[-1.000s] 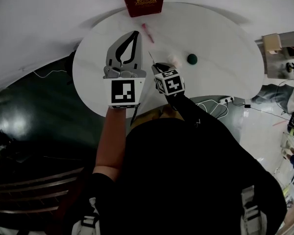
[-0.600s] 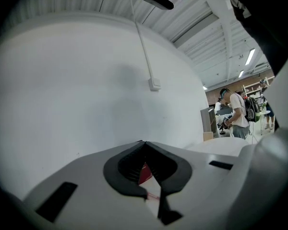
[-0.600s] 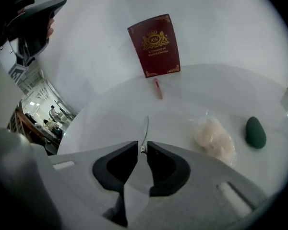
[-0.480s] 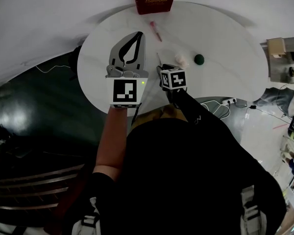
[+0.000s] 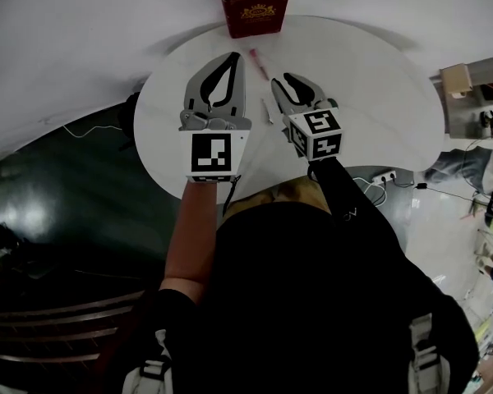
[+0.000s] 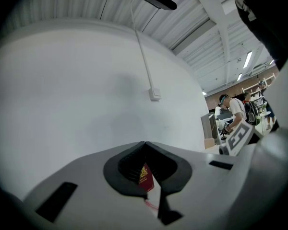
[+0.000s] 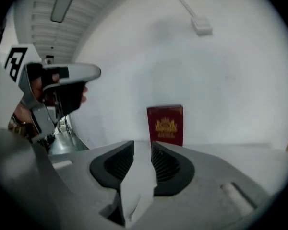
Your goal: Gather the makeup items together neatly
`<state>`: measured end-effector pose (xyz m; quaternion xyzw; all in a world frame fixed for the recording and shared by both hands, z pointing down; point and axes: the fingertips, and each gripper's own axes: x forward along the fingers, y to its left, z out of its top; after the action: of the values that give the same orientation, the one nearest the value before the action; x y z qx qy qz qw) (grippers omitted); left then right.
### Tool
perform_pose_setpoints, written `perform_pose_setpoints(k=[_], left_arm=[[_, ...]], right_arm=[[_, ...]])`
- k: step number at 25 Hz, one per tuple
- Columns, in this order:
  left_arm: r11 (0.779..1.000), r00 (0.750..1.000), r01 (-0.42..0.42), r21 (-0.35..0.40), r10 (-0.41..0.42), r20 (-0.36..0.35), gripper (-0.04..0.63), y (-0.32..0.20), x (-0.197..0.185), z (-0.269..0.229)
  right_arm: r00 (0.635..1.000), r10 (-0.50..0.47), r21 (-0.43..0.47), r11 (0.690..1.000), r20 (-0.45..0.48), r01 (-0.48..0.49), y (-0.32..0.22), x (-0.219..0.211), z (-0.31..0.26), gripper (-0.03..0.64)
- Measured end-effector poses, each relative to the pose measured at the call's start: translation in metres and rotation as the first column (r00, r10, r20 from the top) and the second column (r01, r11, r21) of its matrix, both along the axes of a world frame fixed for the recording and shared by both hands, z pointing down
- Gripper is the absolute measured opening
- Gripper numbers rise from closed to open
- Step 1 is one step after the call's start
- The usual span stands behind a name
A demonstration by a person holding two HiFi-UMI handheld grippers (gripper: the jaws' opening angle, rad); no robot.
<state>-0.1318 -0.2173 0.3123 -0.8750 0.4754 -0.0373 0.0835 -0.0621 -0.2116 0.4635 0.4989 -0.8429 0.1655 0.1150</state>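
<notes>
A round white table [image 5: 378, 97] holds a dark red book-like case [image 5: 255, 8] standing at its far edge. A thin pink makeup stick [image 5: 259, 62] lies just in front of the case. A thin pale stick [image 5: 269, 112] lies between the two grippers. My left gripper [image 5: 232, 56] hovers left of the pink stick, level, its jaw tips meeting with nothing held. My right gripper [image 5: 294, 80] hangs above the table's middle, and its jaws have just been opening with nothing between them. In the right gripper view the case [image 7: 165, 124] stands straight ahead beyond my right gripper [image 7: 142, 150].
The table is ringed by dark floor on the left and a white wall behind. A power strip with cables [image 5: 382, 171] lies on the floor at the right. My left gripper [image 7: 62, 85] shows at the left of the right gripper view.
My right gripper has risen and tipped up from pointing down at the table, and its jaws have parted. It now hides the pale puff and the green ball. The left gripper has stayed put.
</notes>
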Motion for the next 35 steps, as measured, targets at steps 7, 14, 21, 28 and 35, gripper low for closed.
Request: perform_pose_setpoints(k=[7,14,21,28,35], left_arm=[[0.997,0.999,-0.032,0.077,0.033,-0.011,0.008,-0.001,0.008,-0.039],[0.993,0.999,-0.03,0.118,0.034,-0.033,0.008,-0.003,0.004,-0.059],[0.995,0.998,-0.016,0.101,0.022,-0.057,0.008,-0.003,-0.002,-0.053],[0.995,0.996,-0.037,0.091,0.044,-0.08,0.008,-0.005,-0.002,-0.04],[1.0,0.996,-0.002,0.022,0.004,-0.091,0.008,-0.019,-0.017,-0.009]], right_arm=[[0.999,0.031,0.33,0.944,-0.036,-0.017,-0.002,0.033,-0.135,0.104],[1.0,-0.017,0.511,0.859,0.009,0.011,0.018,0.031,-0.211,0.104],[0.998,-0.054,0.479,0.877,0.014,0.04,0.016,0.019,-0.203,0.104],[0.97,-0.165,0.016,0.985,-0.176,0.171,-0.042,-0.003,-0.071,0.104],[0.894,-0.326,-0.27,0.931,-0.308,0.246,-0.079,-0.027,0.046,0.106]])
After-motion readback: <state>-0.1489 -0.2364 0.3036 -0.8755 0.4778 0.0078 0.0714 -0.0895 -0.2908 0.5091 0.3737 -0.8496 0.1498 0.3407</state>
